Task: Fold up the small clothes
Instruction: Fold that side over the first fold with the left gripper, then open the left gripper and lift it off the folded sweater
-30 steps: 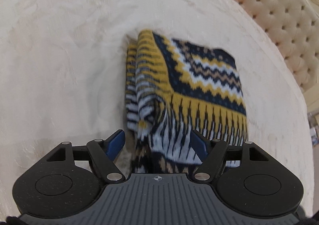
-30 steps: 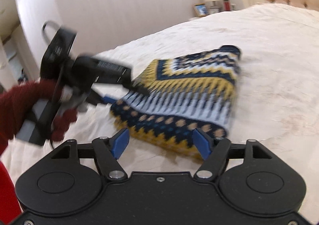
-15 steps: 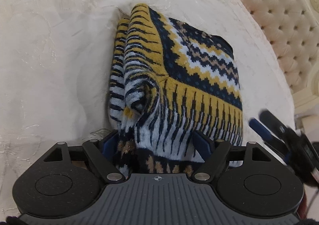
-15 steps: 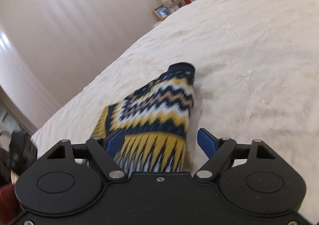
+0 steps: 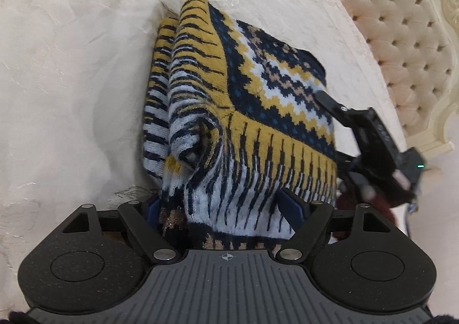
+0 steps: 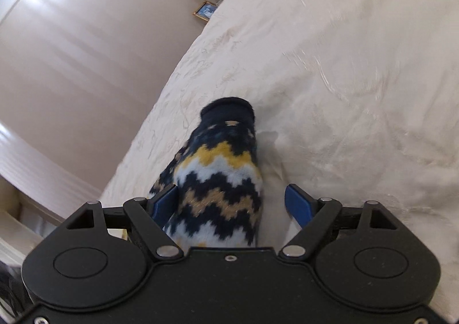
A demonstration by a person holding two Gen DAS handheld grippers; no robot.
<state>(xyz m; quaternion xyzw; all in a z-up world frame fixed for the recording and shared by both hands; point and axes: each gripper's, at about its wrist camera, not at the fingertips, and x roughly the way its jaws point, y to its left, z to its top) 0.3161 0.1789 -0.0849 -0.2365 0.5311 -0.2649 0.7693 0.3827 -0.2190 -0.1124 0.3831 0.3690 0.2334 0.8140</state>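
Note:
A small knitted sweater [image 5: 246,111] in navy, yellow and pale blue zigzags lies folded on the cream bedspread [image 5: 71,66]. My left gripper [image 5: 226,206] is open, and the sweater's near edge lies between its blue fingers. My right gripper [image 6: 233,205] is open with the sweater's right side [image 6: 221,180] between its fingers. It also shows at the sweater's right edge in the left wrist view [image 5: 373,137].
A tufted cream headboard [image 5: 401,25] stands behind the bed on the right. In the right wrist view a pale wall [image 6: 71,51] runs along the bed's left edge, and a framed picture [image 6: 205,11] sits on a bedside stand.
Both grippers have closed in on the sweater, so its edges now lie between their open fingers. The right gripper swung round from the front to the sweater's right side.

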